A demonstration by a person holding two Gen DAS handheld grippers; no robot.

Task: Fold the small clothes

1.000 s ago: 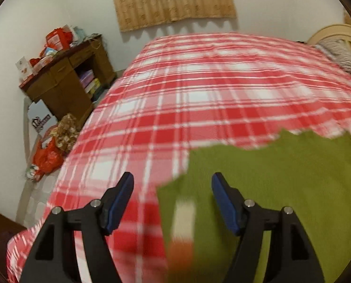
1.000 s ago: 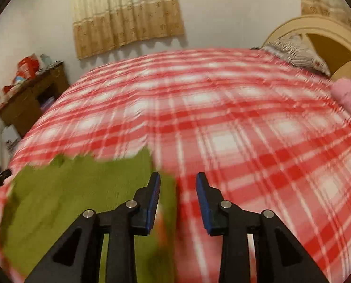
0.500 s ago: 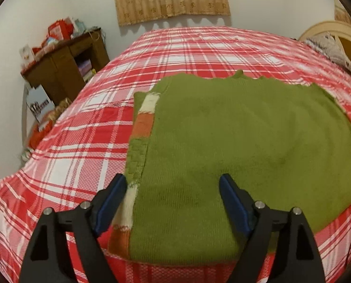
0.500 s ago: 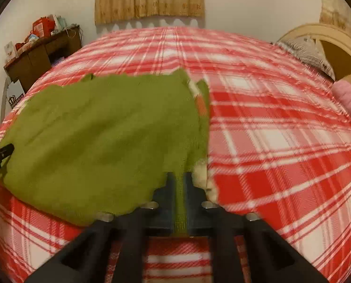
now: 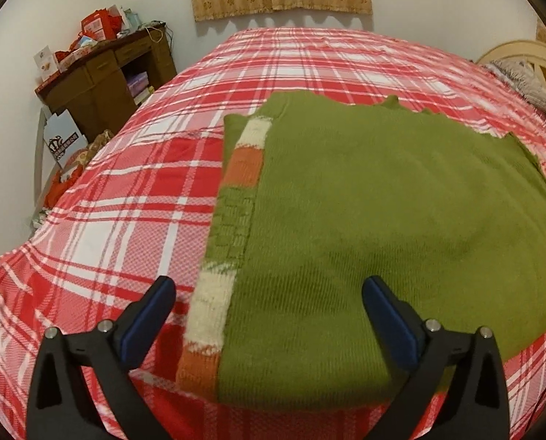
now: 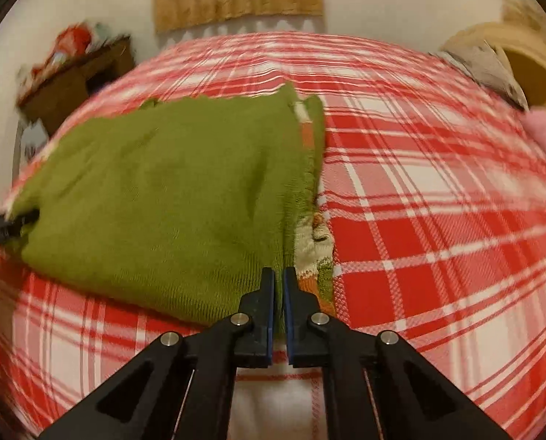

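Observation:
A green knit sweater (image 5: 383, 201) lies flat on the red and white plaid bed (image 5: 126, 220), with a white and orange striped band (image 5: 243, 161) along its left side. My left gripper (image 5: 267, 286) hovers over the sweater's near left part. Its jaws are opening wide and the pads touch nothing. In the right wrist view, my right gripper (image 6: 278, 275) is shut on the near right edge of the sweater (image 6: 163, 183), with green fabric pinched between the blue pads. The bed cover (image 6: 438, 220) stretches off to the right.
A brown wooden desk (image 5: 104, 73) piled with red items stands at the far left, with bags (image 5: 64, 179) on the floor below it. A beige headboard (image 5: 522, 58) and a pillow are at the far right. A pink soft item (image 6: 544, 135) sits at the right edge.
Both grippers came down toward the bed and the sweater went from hanging to lying flat. The left jaws spread wider. The right jaws closed on the sweater's edge.

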